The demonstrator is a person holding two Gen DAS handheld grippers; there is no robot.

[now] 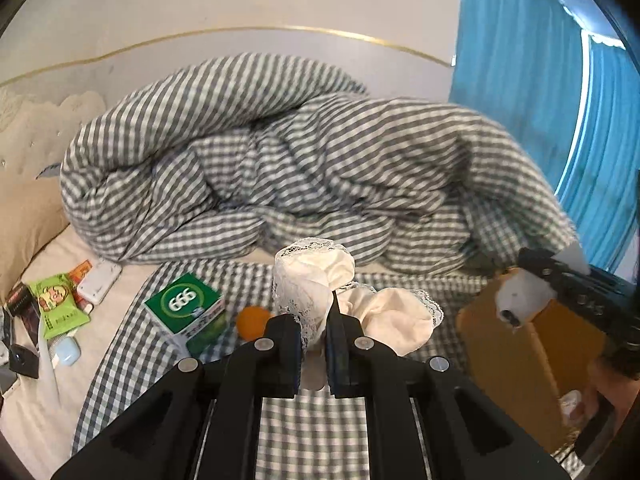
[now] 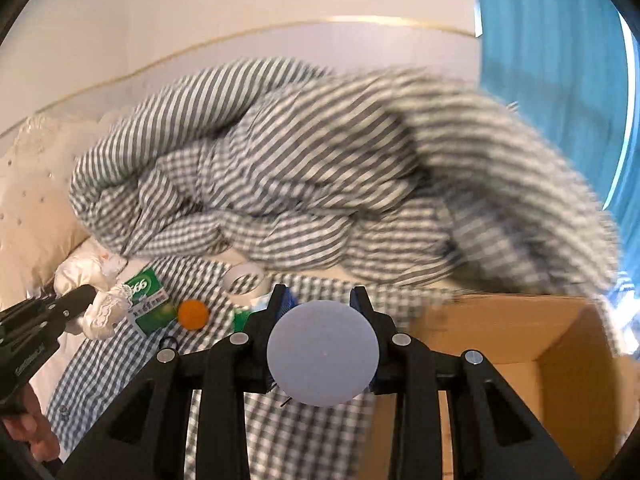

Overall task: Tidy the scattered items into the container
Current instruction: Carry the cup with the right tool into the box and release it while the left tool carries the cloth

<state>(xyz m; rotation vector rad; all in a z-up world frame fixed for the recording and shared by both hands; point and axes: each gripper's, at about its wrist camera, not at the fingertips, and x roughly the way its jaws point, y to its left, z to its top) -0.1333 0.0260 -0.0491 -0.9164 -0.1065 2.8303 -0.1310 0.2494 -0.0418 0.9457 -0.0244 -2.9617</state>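
Note:
My left gripper (image 1: 314,320) is shut on a cream lace-trimmed cloth (image 1: 320,276), which bunches up above and to the right of the fingers. From the right wrist view the same left gripper (image 2: 94,300) and cloth (image 2: 104,314) hang over the bed at the left. My right gripper (image 2: 319,300) is shut on a white round jar (image 2: 322,352), its pale flat end facing the camera. The left wrist view shows the right gripper (image 1: 528,280) holding that jar (image 1: 520,300) over the open cardboard box (image 1: 500,344), which sits at the right (image 2: 560,344).
A green box (image 1: 186,308), an orange ball (image 1: 252,320) and a white tape roll (image 2: 244,276) lie on the checked sheet. A green snack packet (image 1: 60,308), a white power bank (image 1: 100,284) and small dark items lie far left. A rumpled checked duvet (image 1: 280,160) lies behind, a blue curtain (image 1: 540,80) hangs at right.

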